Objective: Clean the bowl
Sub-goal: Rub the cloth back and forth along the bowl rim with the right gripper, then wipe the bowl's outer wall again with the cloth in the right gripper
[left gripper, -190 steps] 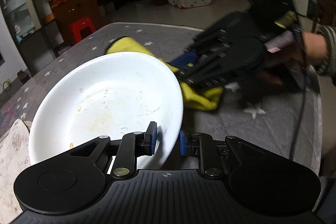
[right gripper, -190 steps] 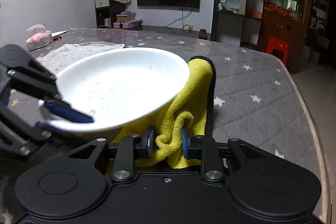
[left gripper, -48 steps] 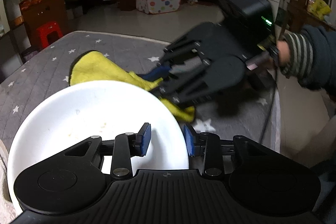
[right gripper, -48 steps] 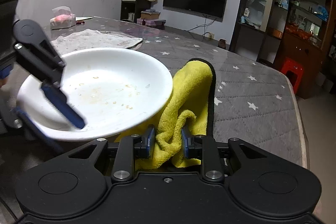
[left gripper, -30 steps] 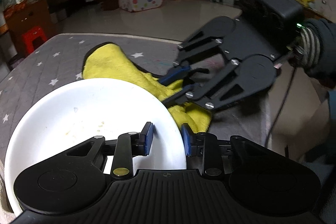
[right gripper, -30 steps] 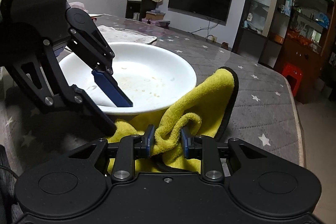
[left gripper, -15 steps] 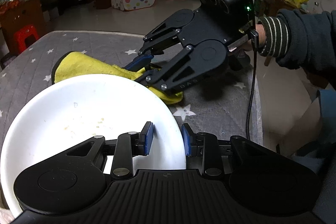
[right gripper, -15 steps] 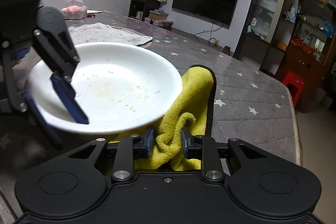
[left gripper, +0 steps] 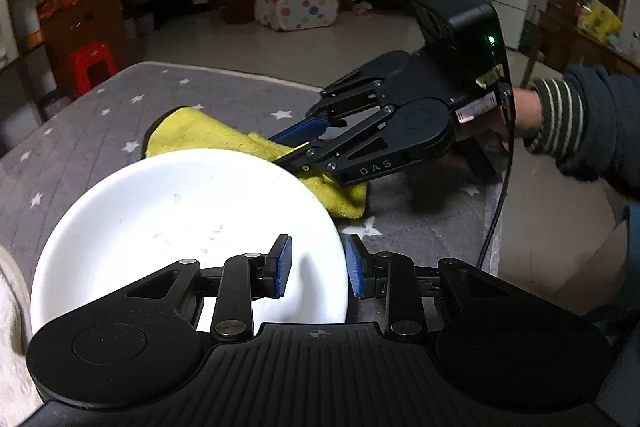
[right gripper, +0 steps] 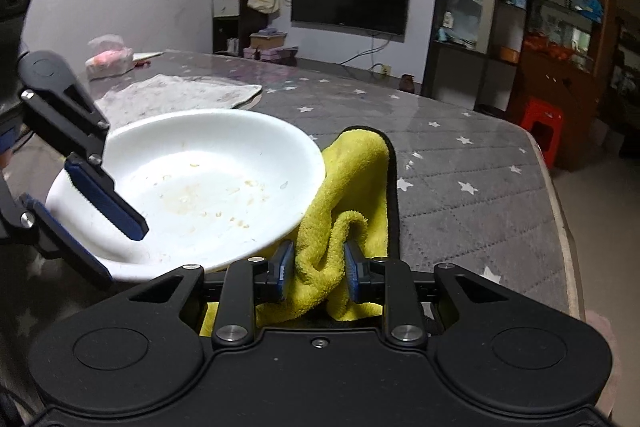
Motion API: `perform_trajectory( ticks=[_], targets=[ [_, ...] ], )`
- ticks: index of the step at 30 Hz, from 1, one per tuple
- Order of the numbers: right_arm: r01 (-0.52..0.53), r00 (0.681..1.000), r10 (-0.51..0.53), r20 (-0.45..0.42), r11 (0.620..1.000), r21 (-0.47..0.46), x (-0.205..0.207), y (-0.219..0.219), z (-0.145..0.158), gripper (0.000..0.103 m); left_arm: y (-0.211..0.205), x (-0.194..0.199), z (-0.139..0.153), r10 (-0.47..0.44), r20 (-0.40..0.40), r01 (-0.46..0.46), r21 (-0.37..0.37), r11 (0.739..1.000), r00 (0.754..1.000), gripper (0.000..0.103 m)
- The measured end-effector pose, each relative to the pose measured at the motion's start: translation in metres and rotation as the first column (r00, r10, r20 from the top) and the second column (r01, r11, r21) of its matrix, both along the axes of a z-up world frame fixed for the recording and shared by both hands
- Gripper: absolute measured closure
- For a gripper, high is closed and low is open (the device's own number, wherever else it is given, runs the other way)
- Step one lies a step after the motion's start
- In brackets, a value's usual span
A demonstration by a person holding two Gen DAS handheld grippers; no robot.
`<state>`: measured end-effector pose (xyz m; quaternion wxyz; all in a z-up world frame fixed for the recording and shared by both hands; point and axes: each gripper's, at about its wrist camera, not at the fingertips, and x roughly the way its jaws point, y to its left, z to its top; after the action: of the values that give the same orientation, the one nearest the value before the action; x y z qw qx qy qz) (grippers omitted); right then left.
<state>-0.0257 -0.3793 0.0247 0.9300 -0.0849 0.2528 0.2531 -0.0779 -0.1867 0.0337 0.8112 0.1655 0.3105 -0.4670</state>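
Yellow terry cloth [right gripper: 344, 195], clamped in the right gripper [right gripper: 316, 269], lies at three o'clock of the white ceramic bowl [right gripper: 192, 183], whose rim the left gripper [left gripper: 316, 265] pinches.

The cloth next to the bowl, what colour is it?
Bright yellow cloth with a dark edge, clearest in the right wrist view.

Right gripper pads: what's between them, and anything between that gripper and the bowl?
Right wrist view: a bunched fold of the yellow cloth sits clamped in the right gripper. Only cloth fills the gap to the white bowl, tucked under its rim.
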Motion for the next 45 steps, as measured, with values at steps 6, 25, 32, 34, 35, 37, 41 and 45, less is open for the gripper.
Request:
perform_trajectory(
  ticks=[6, 25, 32, 34, 35, 37, 41, 45],
  targets=[
    [0.067, 0.998, -0.067, -0.009, 0.996, 0.054, -0.001, 0.001, -0.005, 0.079, -0.012, -0.003, -0.001, 0.022, -0.003, -0.022, 0.024, 0.999, 1.0, 0.073],
    [0.007, 1.0, -0.007, -0.007, 1.0, 0.014, -0.041, 0.0, -0.003, 0.084, -0.024, 0.026, -0.009, -0.066, 0.005, 0.065, 0.075, 0.995, 0.998, 0.08],
    [-0.02, 1.0, 0.02, -0.002, 1.0, 0.016, -0.03, 0.0, -0.004, 0.084, -0.018, 0.036, -0.01, -0.138, -0.004, 0.138, 0.085, 0.987, 0.99, 0.08],
    [-0.026, 1.0, 0.026, -0.002, 1.0, 0.013, -0.025, 0.001, -0.004, 0.084, -0.017, 0.038, -0.011, -0.147, -0.005, 0.147, 0.086, 0.985, 0.989, 0.08],
    [-0.028, 1.0, 0.028, -0.002, 1.0, 0.011, -0.022, 0.001, -0.004, 0.084, -0.017, 0.042, -0.012, -0.152, -0.007, 0.152, 0.083, 0.985, 0.988, 0.08],
    [-0.032, 0.999, 0.032, -0.003, 0.999, 0.006, -0.012, 0.001, -0.002, 0.084, -0.017, 0.044, -0.012, -0.155, -0.008, 0.155, 0.08, 0.985, 0.988, 0.079],
    [-0.036, 0.999, 0.036, -0.005, 0.999, 0.001, 0.003, 0.003, -0.002, 0.084, -0.018, 0.049, -0.016, -0.165, -0.004, 0.164, 0.085, 0.983, 0.986, 0.079],
    [-0.033, 0.999, 0.033, -0.013, 0.999, 0.009, 0.019, 0.004, -0.002, 0.084, -0.019, 0.055, -0.018, -0.161, -0.008, 0.161, 0.083, 0.983, 0.987, 0.079]
  ],
)
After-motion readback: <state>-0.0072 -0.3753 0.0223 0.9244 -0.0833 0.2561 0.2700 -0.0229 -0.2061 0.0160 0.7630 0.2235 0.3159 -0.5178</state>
